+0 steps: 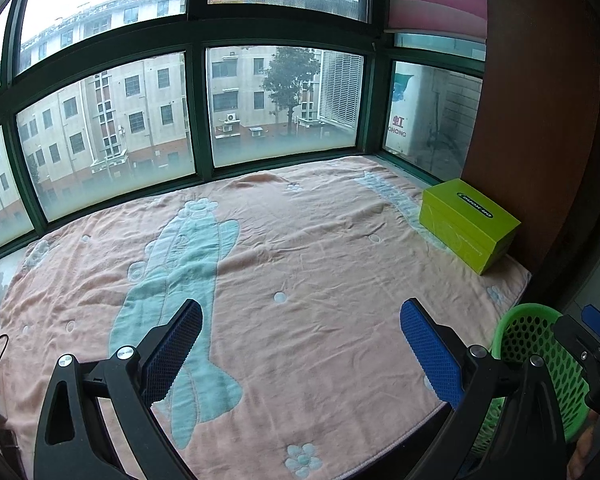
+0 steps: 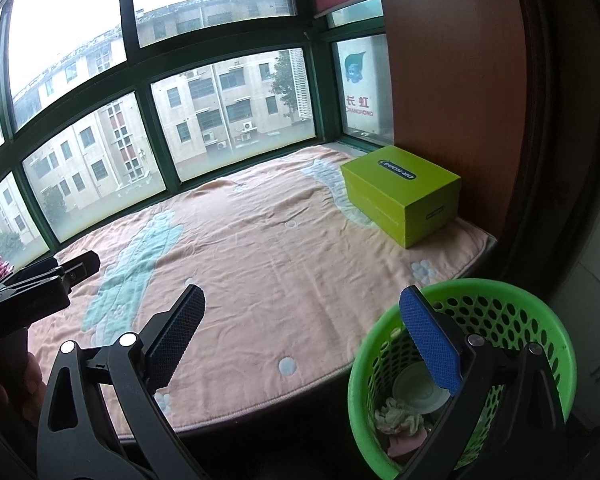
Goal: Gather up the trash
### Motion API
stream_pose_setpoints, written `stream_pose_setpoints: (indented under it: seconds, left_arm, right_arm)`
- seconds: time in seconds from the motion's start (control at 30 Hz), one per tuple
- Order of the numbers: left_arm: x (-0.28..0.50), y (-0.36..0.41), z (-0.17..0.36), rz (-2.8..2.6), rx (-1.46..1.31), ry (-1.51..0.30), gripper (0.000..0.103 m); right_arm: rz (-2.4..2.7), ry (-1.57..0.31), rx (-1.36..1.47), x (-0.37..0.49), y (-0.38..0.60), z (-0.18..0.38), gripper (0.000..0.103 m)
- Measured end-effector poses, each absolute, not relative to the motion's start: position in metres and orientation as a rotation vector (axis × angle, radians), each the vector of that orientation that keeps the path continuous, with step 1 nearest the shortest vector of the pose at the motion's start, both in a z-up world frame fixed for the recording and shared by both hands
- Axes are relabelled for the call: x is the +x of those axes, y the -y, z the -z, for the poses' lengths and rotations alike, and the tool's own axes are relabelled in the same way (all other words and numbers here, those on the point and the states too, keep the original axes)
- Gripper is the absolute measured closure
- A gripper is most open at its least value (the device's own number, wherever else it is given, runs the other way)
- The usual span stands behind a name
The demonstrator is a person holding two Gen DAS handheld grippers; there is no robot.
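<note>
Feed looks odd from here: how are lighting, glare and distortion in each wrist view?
Left wrist: flat daylight, blown-out sky, window frames bowed by fisheye, blanket sharp. Right wrist: same blown-out sky and bowing; green basket interior shaded but crumpled trash readable; dark vignette at the edges.

The left wrist view looks forward between the fingers of the left gripper (image 1: 300,354), low over the pink blanket (image 1: 300,248), and faces the big window (image 1: 196,112). The right wrist view looks the same way from a place more to the right, between the fingers of the right gripper (image 2: 302,342), close above the green basket (image 2: 512,304). Both views share the blanket, the window and the green box (image 1: 466,224), and each one catches the other gripper at its edge.
</note>
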State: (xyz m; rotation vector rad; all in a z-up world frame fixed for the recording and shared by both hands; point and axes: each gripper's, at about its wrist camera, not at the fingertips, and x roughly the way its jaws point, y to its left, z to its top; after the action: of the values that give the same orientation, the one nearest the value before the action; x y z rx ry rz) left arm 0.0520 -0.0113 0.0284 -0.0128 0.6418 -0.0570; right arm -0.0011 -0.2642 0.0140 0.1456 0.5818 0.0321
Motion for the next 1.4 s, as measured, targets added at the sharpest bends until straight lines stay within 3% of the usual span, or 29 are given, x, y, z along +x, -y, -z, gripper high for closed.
stream_pose_setpoints:
  seconds: [1.4]
  left_arm:
    - [0.047, 0.017, -0.019, 0.08, -0.001, -0.65, 0.007]
  right_arm:
    - [-0.002, -0.577, 0.142, -0.013, 0.264, -0.015, 0.006]
